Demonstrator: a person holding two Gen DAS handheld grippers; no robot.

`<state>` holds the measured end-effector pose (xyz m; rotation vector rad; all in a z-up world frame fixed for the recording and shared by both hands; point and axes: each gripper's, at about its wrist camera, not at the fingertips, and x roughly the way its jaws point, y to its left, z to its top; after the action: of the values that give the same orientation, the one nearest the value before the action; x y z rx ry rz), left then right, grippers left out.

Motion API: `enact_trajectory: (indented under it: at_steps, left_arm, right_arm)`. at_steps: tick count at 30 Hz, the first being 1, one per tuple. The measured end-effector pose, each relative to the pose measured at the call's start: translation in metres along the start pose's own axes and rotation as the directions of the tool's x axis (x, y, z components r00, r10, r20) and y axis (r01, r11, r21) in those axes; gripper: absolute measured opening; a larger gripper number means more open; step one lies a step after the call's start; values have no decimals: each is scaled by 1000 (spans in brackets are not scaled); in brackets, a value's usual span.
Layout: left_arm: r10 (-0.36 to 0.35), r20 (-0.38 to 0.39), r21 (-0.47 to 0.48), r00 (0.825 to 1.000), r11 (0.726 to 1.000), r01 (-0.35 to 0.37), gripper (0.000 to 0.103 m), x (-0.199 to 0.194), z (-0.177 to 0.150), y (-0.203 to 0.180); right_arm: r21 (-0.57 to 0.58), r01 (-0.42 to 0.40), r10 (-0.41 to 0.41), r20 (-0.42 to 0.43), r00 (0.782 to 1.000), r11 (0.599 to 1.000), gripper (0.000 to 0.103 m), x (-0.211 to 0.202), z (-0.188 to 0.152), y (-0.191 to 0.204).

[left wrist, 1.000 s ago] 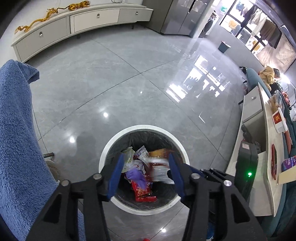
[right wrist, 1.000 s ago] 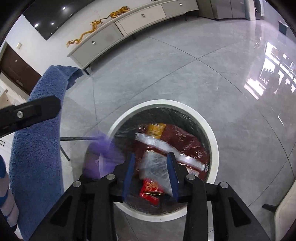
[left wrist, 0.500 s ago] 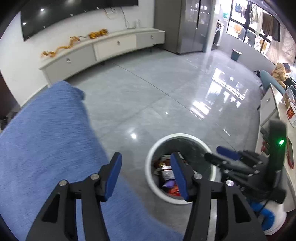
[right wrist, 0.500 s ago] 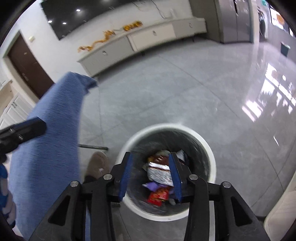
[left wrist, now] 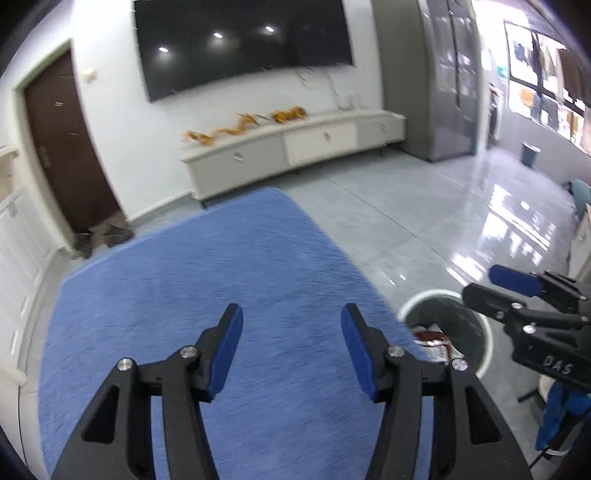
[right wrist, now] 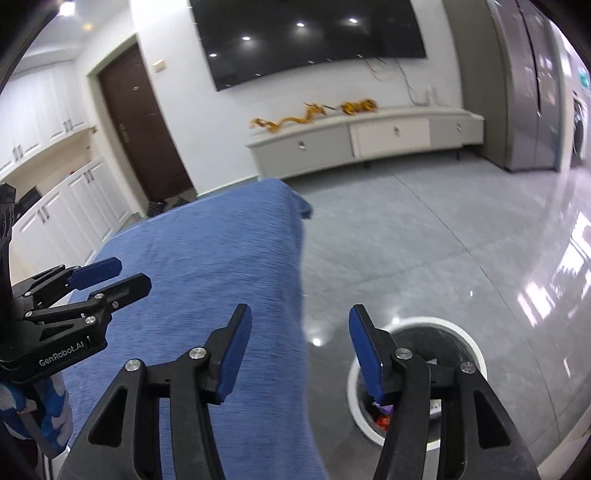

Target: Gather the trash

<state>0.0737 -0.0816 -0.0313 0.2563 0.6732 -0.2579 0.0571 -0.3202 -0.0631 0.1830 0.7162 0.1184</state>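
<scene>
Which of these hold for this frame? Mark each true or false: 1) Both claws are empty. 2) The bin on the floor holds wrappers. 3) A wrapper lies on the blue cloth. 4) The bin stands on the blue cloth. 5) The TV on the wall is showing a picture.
1) True: the left claw and the right claw stand open with nothing between the jaws.
2) True: wrappers lie inside the bin.
3) False: the blue cloth shows nothing lying on it.
4) False: the bin stands on the grey floor, beside the cloth.
5) False: the TV is dark, only reflecting ceiling lights.
</scene>
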Motion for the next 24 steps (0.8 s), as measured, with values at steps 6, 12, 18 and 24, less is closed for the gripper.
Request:
enact_trajectory:
  at_steps: [6, 12, 18, 24]
  left_arm:
    - [89, 71, -60, 993, 995, -85, 64, -29, -20, 36]
    - [134, 94, -97, 987, 987, -125, 65, -39, -31, 49]
    - [167, 93, -128, 982, 980, -154, 74, -40, -36, 59]
    - [189, 113, -153, 975, 973, -171, 89, -44, -39, 65]
  right_arm:
    - [-53, -13, 15, 40, 999, 999, 64, -15, 3, 37]
    - [-70, 7, -2, 62, 998, 998, 71, -22, -1, 49]
    - [-62, 46, -41, 71, 997, 997, 73, -21, -2, 50]
    - [-70, 76, -70, 83, 994, 995, 75, -18, -3, 50]
